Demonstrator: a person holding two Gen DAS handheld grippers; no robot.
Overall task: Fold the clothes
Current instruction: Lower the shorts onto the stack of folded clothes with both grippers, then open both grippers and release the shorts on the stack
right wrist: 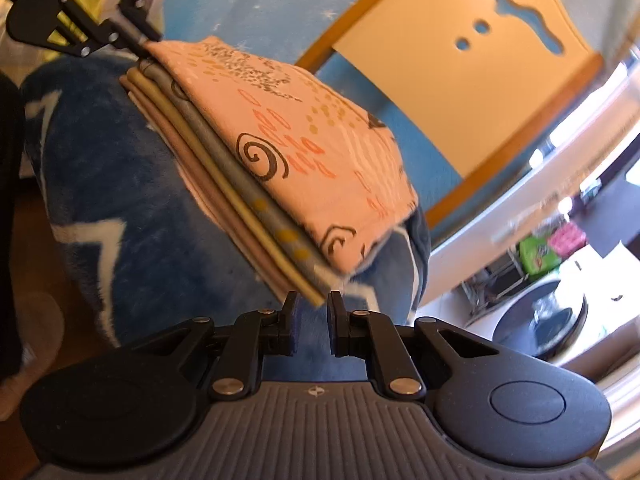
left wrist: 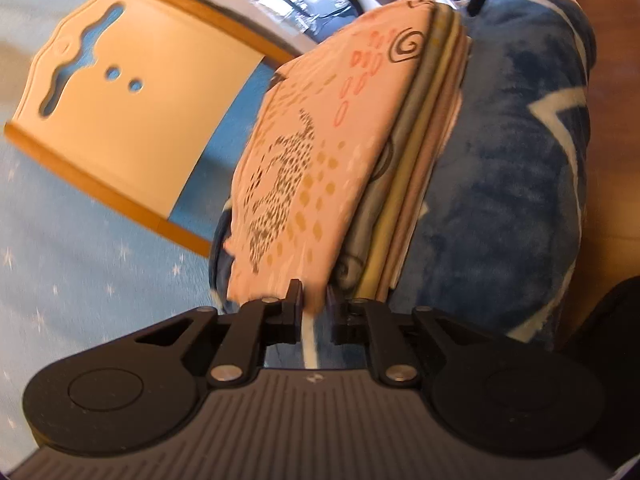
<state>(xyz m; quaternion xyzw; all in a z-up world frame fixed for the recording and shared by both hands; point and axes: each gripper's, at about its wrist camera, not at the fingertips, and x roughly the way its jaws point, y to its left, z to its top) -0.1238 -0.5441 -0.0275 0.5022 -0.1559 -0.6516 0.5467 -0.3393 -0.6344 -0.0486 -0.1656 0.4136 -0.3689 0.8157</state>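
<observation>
We see a stack of folded cloths point(left wrist: 316, 152), a pink patterned one on top, lying on a blue star-print blanket point(left wrist: 516, 184). Our left gripper point(left wrist: 316, 304) pinches the near corner of the top pink cloth, jaws narrowed around it. Our right gripper point(right wrist: 313, 308) sits at the opposite corner, jaws slightly apart with the stack's lower edges just at their tips. A wooden chair point(right wrist: 472, 92) stands beyond.

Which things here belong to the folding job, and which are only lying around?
Belonging to the job:
- pink patterned folded cloth on top of the stack
- grey, yellow and beige folded cloths beneath it
- left gripper
- right gripper

Only lying around:
- blue plush blanket with white stars under the stack
- pale wooden chair
- round black appliance, blurred
</observation>
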